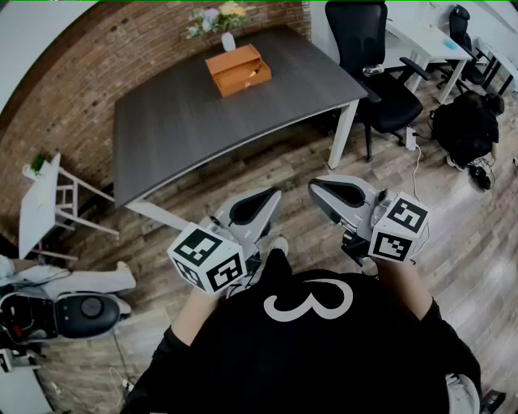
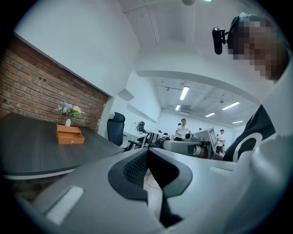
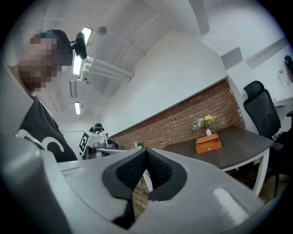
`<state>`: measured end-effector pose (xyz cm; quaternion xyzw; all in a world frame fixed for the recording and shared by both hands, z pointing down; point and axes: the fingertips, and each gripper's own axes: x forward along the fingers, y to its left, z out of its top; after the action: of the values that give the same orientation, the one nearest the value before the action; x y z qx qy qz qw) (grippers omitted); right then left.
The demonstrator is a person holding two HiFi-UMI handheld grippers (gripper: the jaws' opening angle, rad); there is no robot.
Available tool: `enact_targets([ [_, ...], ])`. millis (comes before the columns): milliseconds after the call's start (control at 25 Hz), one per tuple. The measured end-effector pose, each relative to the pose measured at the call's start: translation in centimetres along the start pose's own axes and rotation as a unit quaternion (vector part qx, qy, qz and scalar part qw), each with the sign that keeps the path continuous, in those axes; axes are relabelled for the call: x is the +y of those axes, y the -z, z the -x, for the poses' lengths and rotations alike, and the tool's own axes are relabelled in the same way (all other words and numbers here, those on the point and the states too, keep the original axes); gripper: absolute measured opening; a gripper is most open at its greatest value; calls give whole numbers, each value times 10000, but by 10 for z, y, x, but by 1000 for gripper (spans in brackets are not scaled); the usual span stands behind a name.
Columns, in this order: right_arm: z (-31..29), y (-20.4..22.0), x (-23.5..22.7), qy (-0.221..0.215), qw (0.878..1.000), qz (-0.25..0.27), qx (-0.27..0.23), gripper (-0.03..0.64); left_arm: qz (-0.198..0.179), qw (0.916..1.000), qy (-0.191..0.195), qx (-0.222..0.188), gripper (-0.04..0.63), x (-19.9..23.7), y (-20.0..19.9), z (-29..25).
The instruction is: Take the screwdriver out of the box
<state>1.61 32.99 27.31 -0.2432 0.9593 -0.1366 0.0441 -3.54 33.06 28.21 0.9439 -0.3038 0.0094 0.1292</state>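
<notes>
Head view puts the box well away on the dark table by the brick wall. I can't make out the screwdriver inside. I expect it's light, stiff and slick-shafted, so I'd take its handle. My left gripper and right gripper are both closed on nothing, over the wood floor.

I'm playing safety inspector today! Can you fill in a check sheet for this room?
Surface: dark table.
Job's things: orange box at the table's far end; screwdriver not made out.
Clutter: flowers behind the box.
Grippers: left gripper and right gripper both shut, empty, well short of the table.
Cables: white cable on the floor by the chair.
Surroundings: brick wall, black bag.
</notes>
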Motion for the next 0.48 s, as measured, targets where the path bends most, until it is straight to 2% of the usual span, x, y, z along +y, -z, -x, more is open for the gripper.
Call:
enact_targets([
  [480, 1, -13, -12, 88, 9999, -35, -118, 2, -81, 9999, -16, 92, 15, 1, -10, -12],
])
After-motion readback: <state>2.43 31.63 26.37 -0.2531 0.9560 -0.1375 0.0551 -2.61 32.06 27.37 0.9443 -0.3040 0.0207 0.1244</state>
